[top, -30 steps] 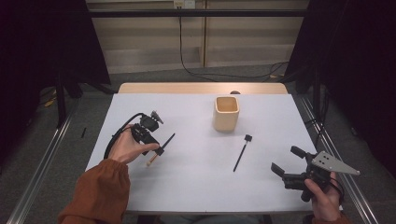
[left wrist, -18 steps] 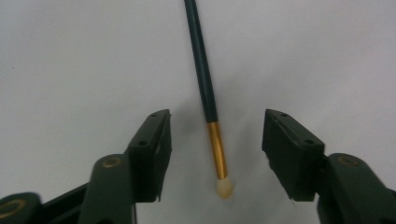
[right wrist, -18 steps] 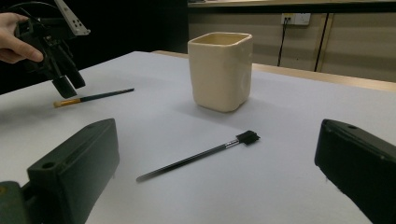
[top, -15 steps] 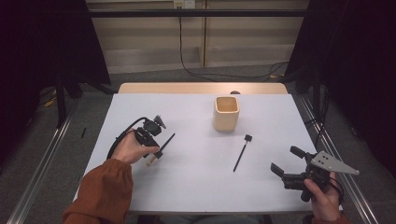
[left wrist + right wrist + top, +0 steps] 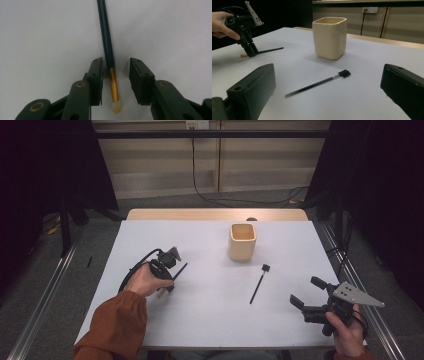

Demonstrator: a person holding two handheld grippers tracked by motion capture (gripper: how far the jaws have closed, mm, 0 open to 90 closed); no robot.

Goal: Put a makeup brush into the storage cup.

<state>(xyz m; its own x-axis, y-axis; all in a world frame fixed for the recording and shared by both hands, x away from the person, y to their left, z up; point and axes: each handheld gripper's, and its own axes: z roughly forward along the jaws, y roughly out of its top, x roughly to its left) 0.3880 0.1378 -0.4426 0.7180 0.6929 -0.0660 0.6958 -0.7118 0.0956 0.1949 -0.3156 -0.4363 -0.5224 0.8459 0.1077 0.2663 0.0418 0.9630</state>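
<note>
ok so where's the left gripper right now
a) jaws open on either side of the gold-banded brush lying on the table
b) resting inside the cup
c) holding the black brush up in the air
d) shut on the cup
a: in the left gripper view the left gripper has its jaws apart with the gold-banded brush lying flat between them, not yet clamped; the cup and the black brush sit apart from it.

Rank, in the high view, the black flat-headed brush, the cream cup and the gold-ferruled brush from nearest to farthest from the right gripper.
1. Black flat-headed brush: lying mid-table, just left of the right gripper.
2. Cream cup: upright, beyond that brush toward the table's far edge.
3. Gold-ferruled brush: far left, between the left gripper's open fingers.
</note>
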